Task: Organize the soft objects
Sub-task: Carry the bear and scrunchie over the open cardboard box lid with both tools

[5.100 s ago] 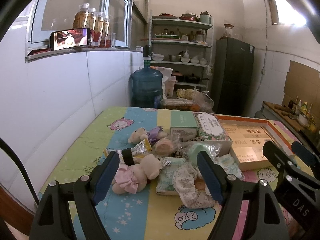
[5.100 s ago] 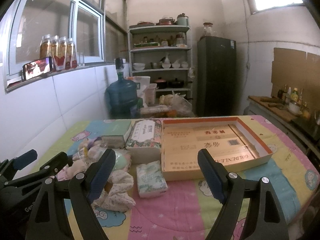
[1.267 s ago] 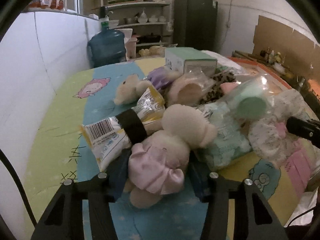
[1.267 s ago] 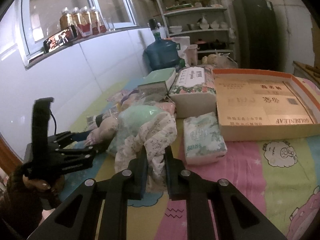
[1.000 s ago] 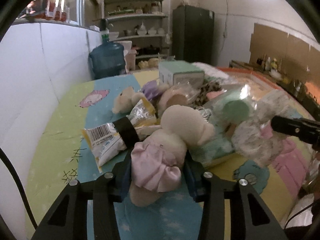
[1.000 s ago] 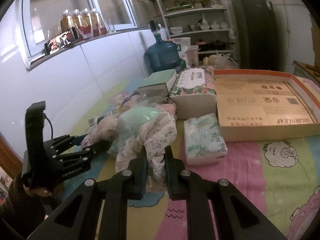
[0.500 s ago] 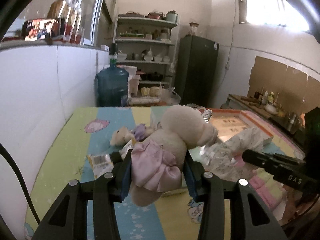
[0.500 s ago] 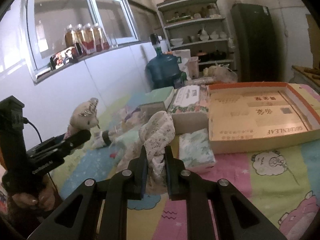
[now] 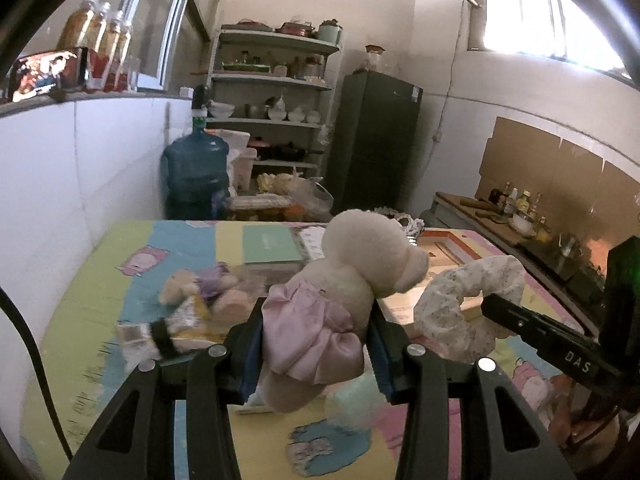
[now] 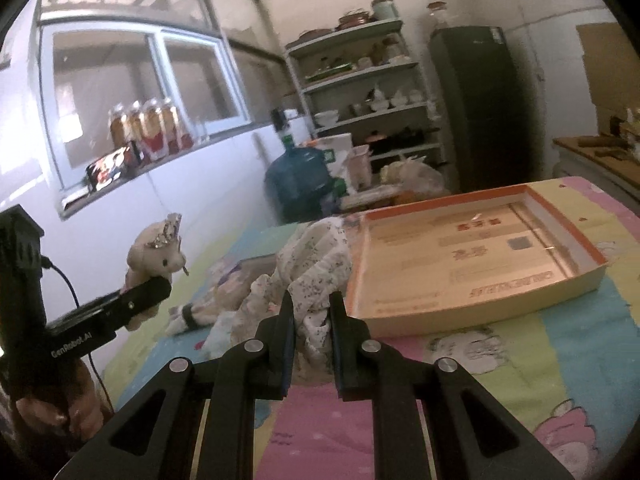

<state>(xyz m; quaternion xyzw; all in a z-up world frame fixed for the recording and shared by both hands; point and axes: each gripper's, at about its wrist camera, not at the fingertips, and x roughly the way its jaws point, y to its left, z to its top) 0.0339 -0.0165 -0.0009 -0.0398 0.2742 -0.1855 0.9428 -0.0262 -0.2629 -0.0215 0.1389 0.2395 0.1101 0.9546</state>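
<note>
My left gripper point(image 9: 316, 320) is shut on a cream plush toy in a pink dress point(image 9: 360, 256), held up above the table. In the right wrist view the same plush point(image 10: 156, 252) shows at the left, with a small silver crown on its head. My right gripper point(image 10: 312, 308) is shut on a white floral cloth point(image 10: 316, 256), which hangs bunched from the pads. From the left wrist view the cloth point(image 9: 468, 292) curls up at the right. A shallow cardboard box with an orange rim point(image 10: 472, 256) lies open just right of the cloth.
On the cartoon-print tablecloth point(image 10: 560, 360) lie a small plush with purple point(image 9: 196, 284), a snack packet with a black band point(image 9: 168, 332) and a green box point(image 9: 270, 244). A blue water jug point(image 9: 196, 176) and shelves stand behind the table. A hand grips the left handle.
Both grippers have risen off the pile with their loads. The plush and the floral cloth now hang clear of the other items, and the cloth has moved toward the box.
</note>
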